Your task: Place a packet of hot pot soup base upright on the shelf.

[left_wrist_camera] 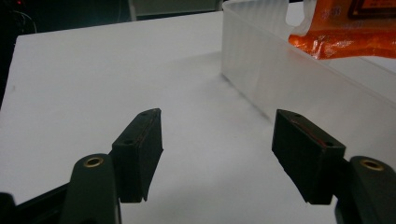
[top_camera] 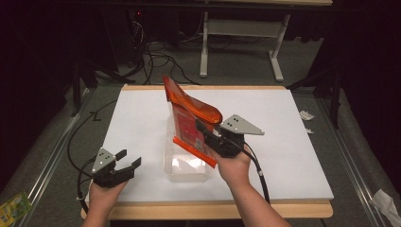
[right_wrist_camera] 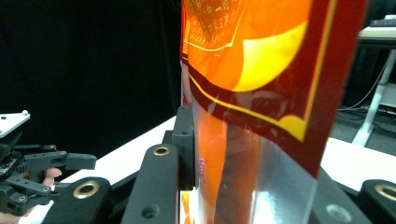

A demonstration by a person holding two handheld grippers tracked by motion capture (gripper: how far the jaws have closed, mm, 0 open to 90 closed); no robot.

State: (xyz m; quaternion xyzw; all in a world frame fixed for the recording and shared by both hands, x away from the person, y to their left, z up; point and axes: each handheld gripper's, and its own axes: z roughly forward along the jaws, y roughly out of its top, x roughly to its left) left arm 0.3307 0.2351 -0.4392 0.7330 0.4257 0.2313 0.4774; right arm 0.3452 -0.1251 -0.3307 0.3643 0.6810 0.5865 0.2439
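Note:
An orange and red snack bag (top_camera: 189,118) stands tilted over a clear plastic container (top_camera: 185,165) in the middle of the white board (top_camera: 283,142). My right gripper (top_camera: 204,130) is shut on the bag's lower right edge. In the right gripper view the bag (right_wrist_camera: 252,60) sits between the jaws of my right gripper (right_wrist_camera: 252,179) and hides the right one. My left gripper (top_camera: 128,158) rests open near the board's front left, apart from the container. In the left gripper view, the left gripper (left_wrist_camera: 217,154) holds nothing, and the container wall (left_wrist_camera: 280,70) and the bag's bottom corner (left_wrist_camera: 345,28) lie ahead to the right.
Black cables (top_camera: 156,56) and a table frame with white legs (top_camera: 236,28) stand on the floor behind the board. Paper scraps (top_camera: 306,115) lie off the right edge, a white wrapper (top_camera: 385,201) at far right, and a green packet (top_camera: 14,205) at bottom left.

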